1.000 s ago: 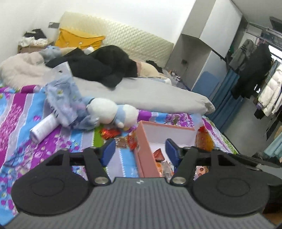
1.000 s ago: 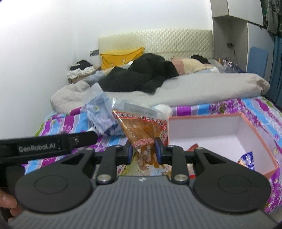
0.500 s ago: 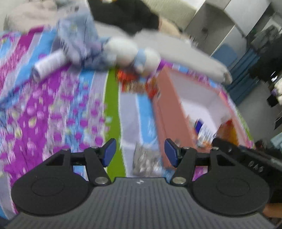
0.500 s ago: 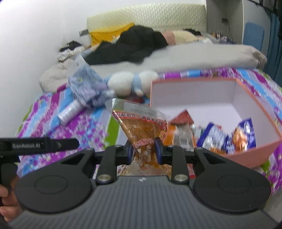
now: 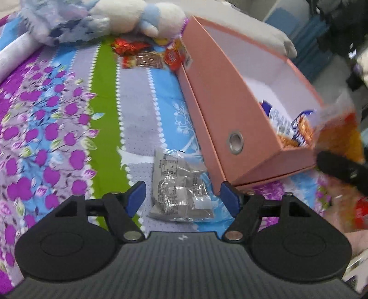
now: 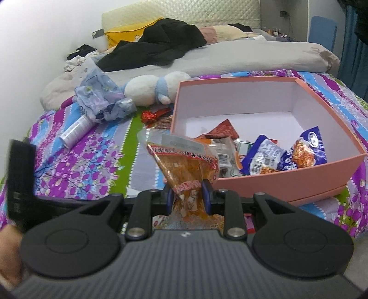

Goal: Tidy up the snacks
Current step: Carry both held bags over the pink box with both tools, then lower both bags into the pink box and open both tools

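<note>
- Right now I am holding the left gripper (image 5: 181, 197) over the flowered bedspread (image 5: 57, 119), its blue fingers (image 5: 136, 195) standing wide apart after just opening further.
- Between those fingers a silver snack packet (image 5: 179, 191) is lying flat on the cover; the pads are not pressing it.
- At two o'clock from that packet the pink box (image 5: 230, 110) is sitting, with blue packets (image 6: 283, 154) inside it.
- I am gripping an orange snack bag (image 6: 184, 165) in the right gripper (image 6: 187, 195), jaws narrow and pinched on its lower end.
- That bag is standing up at the box's near left corner, in the right wrist view.
- At twelve o'clock beyond the box's far corner, loose red snacks (image 5: 142, 55) and a white plush toy (image 5: 135, 16) are lying.
</note>
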Available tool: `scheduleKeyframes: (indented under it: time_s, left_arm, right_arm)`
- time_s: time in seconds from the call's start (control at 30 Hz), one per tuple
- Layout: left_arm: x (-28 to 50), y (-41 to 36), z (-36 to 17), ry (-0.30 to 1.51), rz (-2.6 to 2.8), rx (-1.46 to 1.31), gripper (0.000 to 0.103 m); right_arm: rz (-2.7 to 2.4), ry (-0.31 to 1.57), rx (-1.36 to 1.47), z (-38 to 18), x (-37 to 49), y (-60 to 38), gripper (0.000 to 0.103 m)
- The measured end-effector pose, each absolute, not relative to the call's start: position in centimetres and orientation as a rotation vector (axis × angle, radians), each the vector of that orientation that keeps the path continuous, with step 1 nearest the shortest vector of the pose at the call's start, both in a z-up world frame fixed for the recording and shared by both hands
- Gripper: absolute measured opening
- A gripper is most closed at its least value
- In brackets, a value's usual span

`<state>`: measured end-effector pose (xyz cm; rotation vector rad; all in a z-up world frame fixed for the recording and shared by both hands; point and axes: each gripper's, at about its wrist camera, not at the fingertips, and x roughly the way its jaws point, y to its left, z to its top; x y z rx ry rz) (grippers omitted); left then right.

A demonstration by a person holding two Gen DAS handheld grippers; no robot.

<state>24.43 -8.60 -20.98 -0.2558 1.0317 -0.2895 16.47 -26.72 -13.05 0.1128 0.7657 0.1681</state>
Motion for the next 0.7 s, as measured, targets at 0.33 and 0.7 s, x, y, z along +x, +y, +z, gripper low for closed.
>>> scheduleKeyframes:
  time_s: [0.33, 0.7]
  left_arm:
    - [26.6, -10.0, -24.2, 1.1, -0.264, -0.249, 0.075]
    - [26.8, -9.5, -23.6, 1.107, -0.239, -0.281, 0.059]
  right_arm:
    - [0.13, 0.752, 0.122, -12.8, 16.6, -28.8, 0.029]
    - [0.151, 0.767, 0.116, -12.6, 17.8, -29.0, 0.029]
